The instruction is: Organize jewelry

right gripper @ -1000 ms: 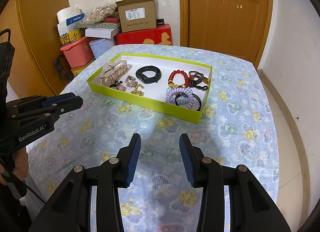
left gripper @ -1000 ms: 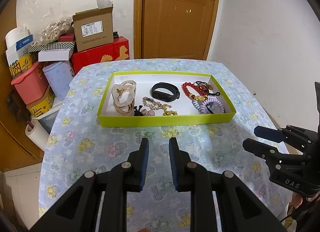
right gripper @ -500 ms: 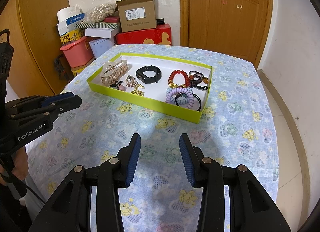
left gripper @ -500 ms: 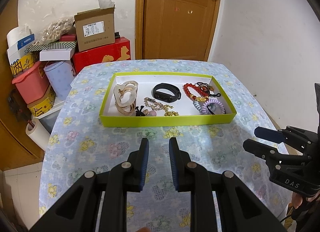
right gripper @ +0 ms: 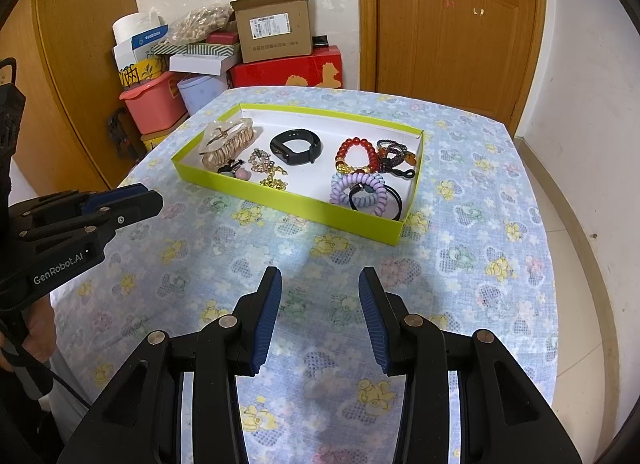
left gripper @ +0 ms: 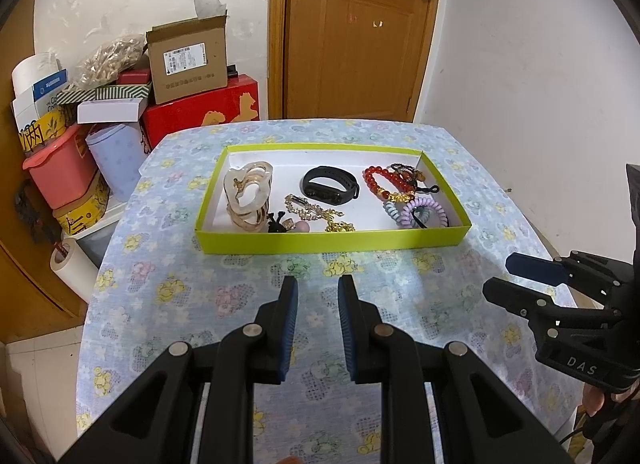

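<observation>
White walls (left gripper: 520, 44), wooden door (left gripper: 352, 40), seemingly tiled floor (right gripper: 576, 344)

At frame centre, a lime-green tray (left gripper: 332, 242) on the floral-clothed bench (left gripper: 192, 296) holds a cream hair claw (left gripper: 248, 194), black band (left gripper: 330, 185), and red bead bracelet (left gripper: 380, 182). The left tongs (left gripper: 318, 296) gape empty at bottom centre; the right tongs (left gripper: 516, 282) enter at right.
</observation>
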Demonstrator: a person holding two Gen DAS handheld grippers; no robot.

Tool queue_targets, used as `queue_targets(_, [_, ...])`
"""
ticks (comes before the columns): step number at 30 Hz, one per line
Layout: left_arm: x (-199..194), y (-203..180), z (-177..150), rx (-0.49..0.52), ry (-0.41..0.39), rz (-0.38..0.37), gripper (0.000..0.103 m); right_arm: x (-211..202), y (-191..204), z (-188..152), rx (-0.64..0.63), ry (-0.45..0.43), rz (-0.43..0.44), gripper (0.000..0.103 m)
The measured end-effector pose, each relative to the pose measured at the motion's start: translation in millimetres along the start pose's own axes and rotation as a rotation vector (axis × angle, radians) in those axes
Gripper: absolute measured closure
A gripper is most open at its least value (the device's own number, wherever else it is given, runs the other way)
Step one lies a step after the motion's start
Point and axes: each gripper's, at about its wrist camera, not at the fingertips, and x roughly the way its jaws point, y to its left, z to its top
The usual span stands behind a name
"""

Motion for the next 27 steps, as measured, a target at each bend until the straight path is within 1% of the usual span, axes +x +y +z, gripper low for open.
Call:
queue_targets(2, [-0.4, -0.8, -0.2, 0.006, -0.003, 0.011, 0.081, 0.3, 0.0, 0.5, 0.000, 0.001, -0.001, 0.062])
queue_targets(8, [0.0, -0.2, -1.0, 0.000, 0.000, 0.004, 0.080, 0.4, 0.2, 0.6, -0.001, 0.001, -0.001, 0.062])
queue_targets(17, [1.6, -0.7, -1.8, 0.004, 0.002, 0.018, 0.080, 0.7, 0.6, -0.3, -0.001, 0.003, -0.001, 0.062])
queue_targets(27, [2.7, 2.1, -2.7, -0.014, 0.003, 0.020, 0.080, 2.2, 0.4, -2.2, -0.001, 0.005, -0.003, 0.062])
